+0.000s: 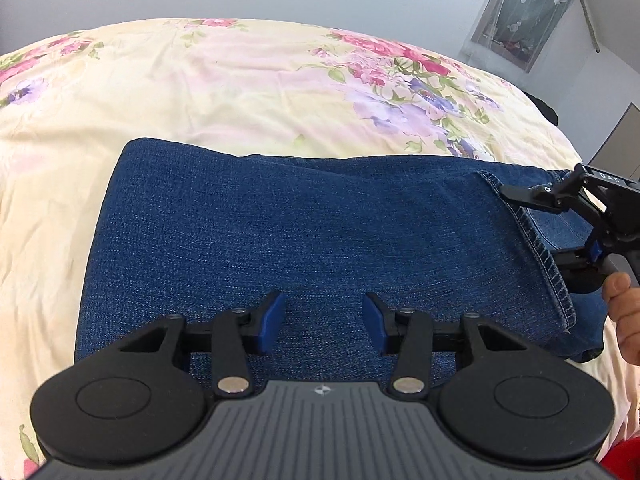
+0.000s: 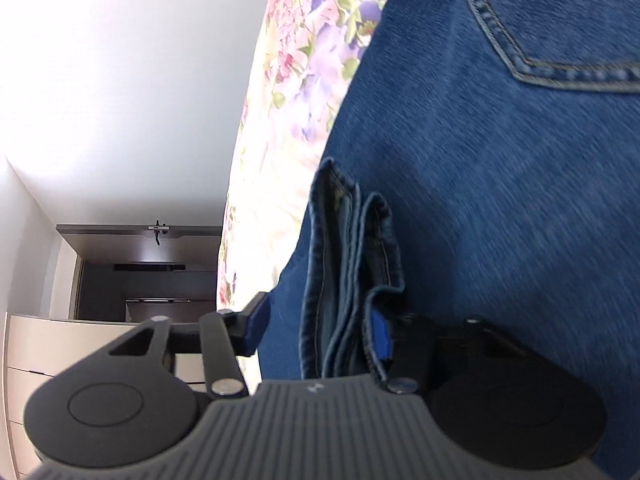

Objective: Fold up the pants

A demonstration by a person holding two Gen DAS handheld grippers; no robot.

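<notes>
Blue denim pants (image 1: pixel 312 220) lie folded into a wide band on a floral bed sheet (image 1: pixel 240 92). My left gripper (image 1: pixel 324 320) hovers over their near middle, open, with nothing between its blue pads. At the right end, an upper finger (image 1: pixel 528 196) of the right gripper rests on top of the leg hems and the other finger is tucked behind them. In the right wrist view the right gripper (image 2: pixel 318 328) is rolled on its side. Its jaws are closed on the stacked hem layers (image 2: pixel 344 264). A back pocket (image 2: pixel 540 20) shows beyond.
A hand (image 1: pixel 624 308) holds the right gripper's handle off the bed's right edge. A curtained window (image 1: pixel 524 12) is on the far wall. A dark doorway (image 2: pixel 132 272) and pale drawers (image 2: pixel 24 360) stand beside the bed. The sheet (image 2: pixel 288 80) spreads around the pants.
</notes>
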